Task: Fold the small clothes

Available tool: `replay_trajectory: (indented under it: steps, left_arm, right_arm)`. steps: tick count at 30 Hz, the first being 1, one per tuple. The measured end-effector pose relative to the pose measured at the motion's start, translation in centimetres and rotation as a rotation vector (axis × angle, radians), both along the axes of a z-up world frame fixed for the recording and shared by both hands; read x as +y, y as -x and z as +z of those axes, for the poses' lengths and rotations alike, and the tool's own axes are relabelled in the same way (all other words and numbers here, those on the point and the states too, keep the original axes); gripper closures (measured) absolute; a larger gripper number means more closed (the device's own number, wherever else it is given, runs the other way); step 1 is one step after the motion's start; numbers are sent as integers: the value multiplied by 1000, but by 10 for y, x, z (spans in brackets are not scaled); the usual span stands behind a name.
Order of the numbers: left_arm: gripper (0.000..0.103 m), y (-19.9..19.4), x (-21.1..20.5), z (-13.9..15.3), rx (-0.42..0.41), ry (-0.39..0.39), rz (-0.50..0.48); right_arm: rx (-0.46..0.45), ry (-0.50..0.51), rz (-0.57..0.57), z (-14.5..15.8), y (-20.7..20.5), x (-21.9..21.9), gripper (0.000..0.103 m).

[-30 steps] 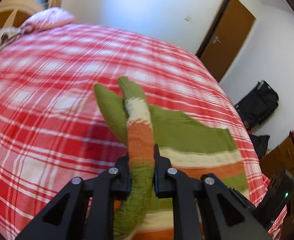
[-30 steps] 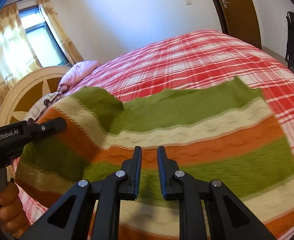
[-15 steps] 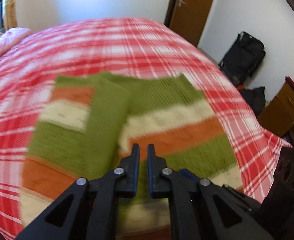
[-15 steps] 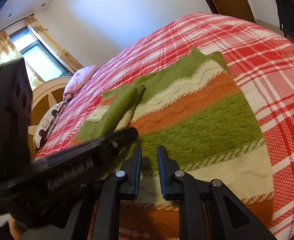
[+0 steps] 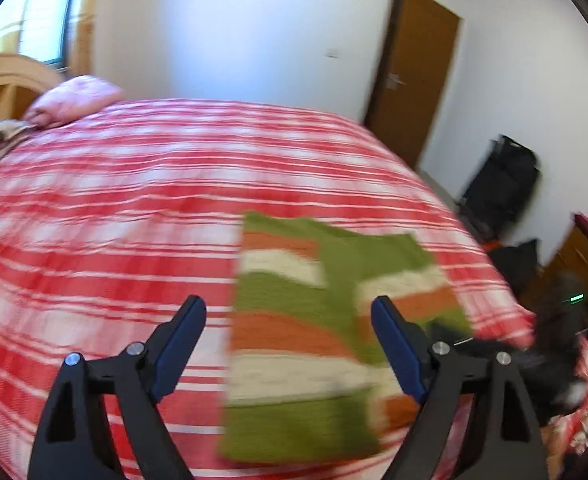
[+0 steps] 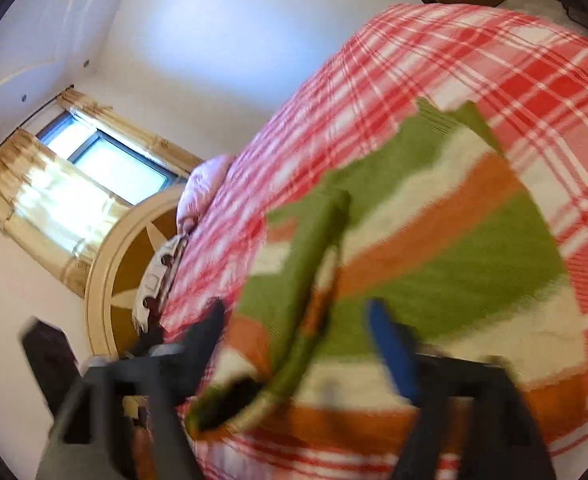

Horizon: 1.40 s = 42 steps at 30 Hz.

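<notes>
A small knit sweater (image 5: 313,320) with green, orange and cream stripes lies flat on the red plaid bed (image 5: 114,208), its left side and sleeve folded over its body. My left gripper (image 5: 288,320) is open and empty, held above the sweater's near left part. In the right wrist view the sweater (image 6: 433,248) fills the middle, with the folded sleeve (image 6: 313,260) running down it. My right gripper (image 6: 294,320) is open and empty over the sweater's near edge; this view is blurred.
A pink pillow (image 5: 70,100) and a round wooden headboard (image 6: 114,264) are at the bed's far end. A brown door (image 5: 413,72), a black suitcase (image 5: 501,176) and a wooden cabinet (image 5: 573,256) stand to the right of the bed.
Both grippers have opened; the left one let go of the sleeve it held a second ago. The sleeve now lies folded across the sweater. Both cameras have pulled back and swung.
</notes>
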<state>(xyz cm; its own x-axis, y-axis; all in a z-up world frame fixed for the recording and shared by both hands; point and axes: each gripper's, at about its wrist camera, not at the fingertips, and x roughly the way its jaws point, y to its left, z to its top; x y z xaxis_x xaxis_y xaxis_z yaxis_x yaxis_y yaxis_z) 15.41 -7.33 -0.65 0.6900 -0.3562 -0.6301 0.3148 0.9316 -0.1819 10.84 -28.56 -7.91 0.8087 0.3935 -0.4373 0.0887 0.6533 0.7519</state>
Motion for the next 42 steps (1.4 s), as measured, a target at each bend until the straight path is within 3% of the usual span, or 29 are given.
replay_trajectory:
  steps: [3,6,9,13,17,21,27,34,38,42]
  left_arm:
    - [16,-12,20,-14,44,-42,84]
    - [16,-12,41,-26,83,-16,124]
    - [16,-13,52,-35,97,-3,144]
    - [16,-16,63,-44,100,-12,173]
    - [16,-24,73,-58,150,24,190]
    - [16,-26,75,-67,190,57,198]
    - [16,-25,70,-61,168,47,206]
    - [16,-26,49,-46,124,29,180]
    - [16,-24,22,-43,110,13,120]
    - [16,-20,-10,-43,102,-19,59]
  right_arm:
    - [20,72,15,4,-24,17,23]
    - [79,183,38,-5,-54,40,24]
    - [123,258,55,-18,-72,62,49]
    - [124,347,28,-21,-79,78,62]
    - [125,344,11,-23,-81,78,81]
    - [108,438,41,-15,-82,89,84]
    - [-16,540,107,31,-73,86,88]
    - [-70,667,118,70,-53,34,90]
    - [-30,704,98,59,-38,-9,90]
    - [76,681,63,21,-28,-48,90]
